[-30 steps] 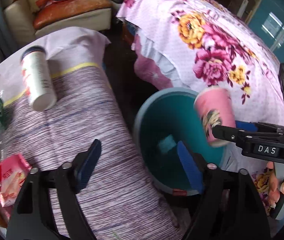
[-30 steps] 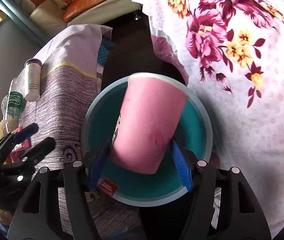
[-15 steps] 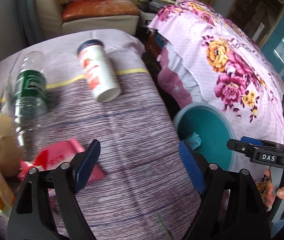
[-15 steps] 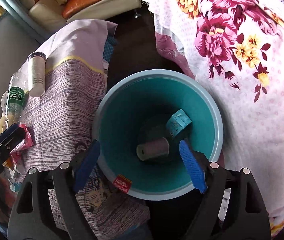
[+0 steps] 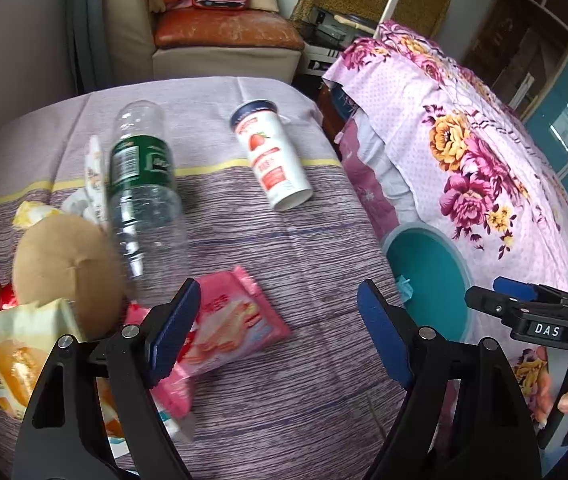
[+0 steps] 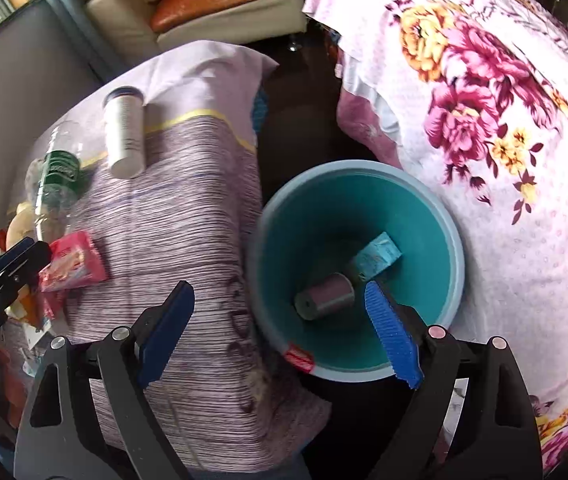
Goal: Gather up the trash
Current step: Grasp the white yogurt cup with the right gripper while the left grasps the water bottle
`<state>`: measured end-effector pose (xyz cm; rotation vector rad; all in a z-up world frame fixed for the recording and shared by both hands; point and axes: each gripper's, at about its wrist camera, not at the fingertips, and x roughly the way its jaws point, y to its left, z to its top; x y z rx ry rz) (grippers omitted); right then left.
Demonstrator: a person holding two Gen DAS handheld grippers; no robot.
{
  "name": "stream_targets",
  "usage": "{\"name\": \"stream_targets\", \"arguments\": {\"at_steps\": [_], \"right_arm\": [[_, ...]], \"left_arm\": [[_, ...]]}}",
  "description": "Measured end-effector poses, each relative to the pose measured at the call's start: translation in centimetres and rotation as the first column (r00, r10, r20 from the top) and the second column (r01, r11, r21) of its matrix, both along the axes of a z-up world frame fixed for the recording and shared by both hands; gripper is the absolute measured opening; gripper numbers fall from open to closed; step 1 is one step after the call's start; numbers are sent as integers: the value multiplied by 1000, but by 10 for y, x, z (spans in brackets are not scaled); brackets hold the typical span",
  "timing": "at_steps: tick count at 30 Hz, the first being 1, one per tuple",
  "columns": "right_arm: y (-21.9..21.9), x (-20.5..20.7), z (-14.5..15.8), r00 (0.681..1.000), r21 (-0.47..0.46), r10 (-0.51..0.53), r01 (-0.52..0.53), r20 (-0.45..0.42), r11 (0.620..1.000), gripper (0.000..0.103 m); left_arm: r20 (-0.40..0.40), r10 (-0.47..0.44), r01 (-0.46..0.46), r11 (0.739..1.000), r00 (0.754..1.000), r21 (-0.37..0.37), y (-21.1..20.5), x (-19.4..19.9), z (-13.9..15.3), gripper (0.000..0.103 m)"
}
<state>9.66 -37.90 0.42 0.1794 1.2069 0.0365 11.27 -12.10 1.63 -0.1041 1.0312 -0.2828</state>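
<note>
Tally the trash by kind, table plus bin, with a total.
Plastic bottle: 1
Strawberry yogurt cup: 1
Pink snack wrapper: 1
Yellow bread wrapper: 1
Pink cup in the bin: 1
Teal carton in the bin: 1
Total: 6; the pile at the table's left edge is unclear.

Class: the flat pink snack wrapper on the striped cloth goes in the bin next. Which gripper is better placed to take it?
Left. The left gripper hangs open right over the flat pink snack wrapper. The right gripper, jaws opening and empty, is over the teal plastic bin.
</note>
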Motion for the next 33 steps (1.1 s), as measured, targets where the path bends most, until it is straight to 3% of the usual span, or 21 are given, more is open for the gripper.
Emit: {"name": "stream_targets", "arguments": {"at_steps": [6, 11, 14, 21, 26, 30, 33], "right_arm": [[26, 1, 4, 1000, 22, 20, -20, -9, 1000, 83], [42, 8, 6, 999, 23, 23, -22, -23, 999, 83], [50, 16, 4, 999, 3, 35, -34, -30, 999, 83], [60, 46, 5, 998, 10, 53, -53, -14, 999, 83], [68, 77, 4, 998, 17, 61, -61, -8, 998, 83], [79, 104, 5, 995, 31, 95, -95, 1, 995, 70], [92, 126, 3, 990, 59, 139, -138, -5, 989, 59]], "left_arm": [[8, -6, 6, 1000, 1000, -13, 20, 8, 5, 81], [-2, -13, 13, 995, 1000, -103, 42, 25, 4, 81], [9, -6, 7, 993, 1000, -121, 52, 37, 9, 81], [6, 9, -9, 994, 1000, -109, 55, 77, 16, 78], [-23, 33, -34, 997, 999, -64, 54, 105, 2, 75], [-20, 67, -67, 998, 998, -19, 63, 114, -9, 75], [-57, 72, -74, 997, 996, -29, 72, 117, -22, 75]]}}
